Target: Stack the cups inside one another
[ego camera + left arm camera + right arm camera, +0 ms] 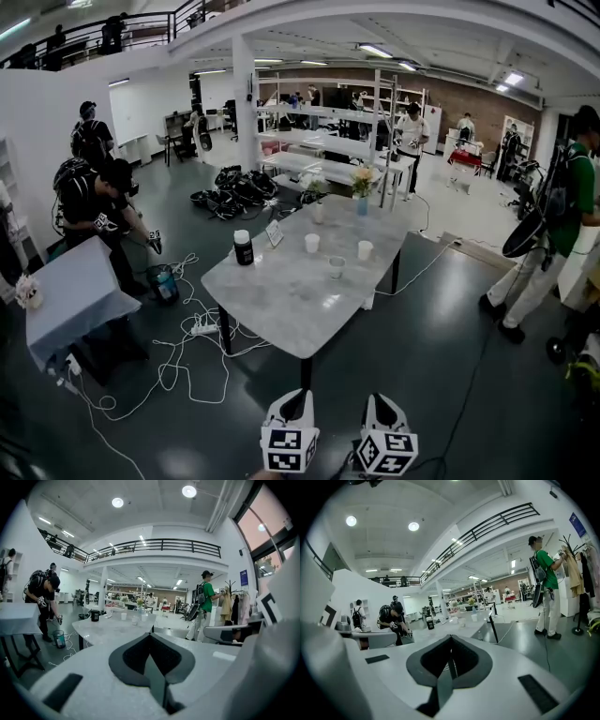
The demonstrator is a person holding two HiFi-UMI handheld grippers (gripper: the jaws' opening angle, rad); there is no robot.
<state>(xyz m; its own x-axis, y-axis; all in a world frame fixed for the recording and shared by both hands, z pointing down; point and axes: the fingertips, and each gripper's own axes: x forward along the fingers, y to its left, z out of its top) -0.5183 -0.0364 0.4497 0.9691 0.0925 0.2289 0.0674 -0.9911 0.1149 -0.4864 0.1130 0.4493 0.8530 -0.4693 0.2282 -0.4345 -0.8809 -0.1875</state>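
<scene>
Three cups stand apart on the far half of the marble table [281,309]: a white cup [312,243], a clear cup [337,267] and another white cup [365,249]. They look small and distant in the left gripper view, where the left white cup [123,616] is at mid-frame, and in the right gripper view, where the right white cup [474,617] stands. My left gripper [296,398] and right gripper [380,401] hover side by side short of the table's near corner. Both are shut with nothing in them; the jaws meet in a line in each gripper view: left gripper [150,637], right gripper [451,639].
A black jar [243,247] and a small card stand on the table's left side, a flower vase [362,202] at its far end. White cables and a power strip [202,328] lie on the floor at left. A cloth-covered side table [75,291] and several people stand around.
</scene>
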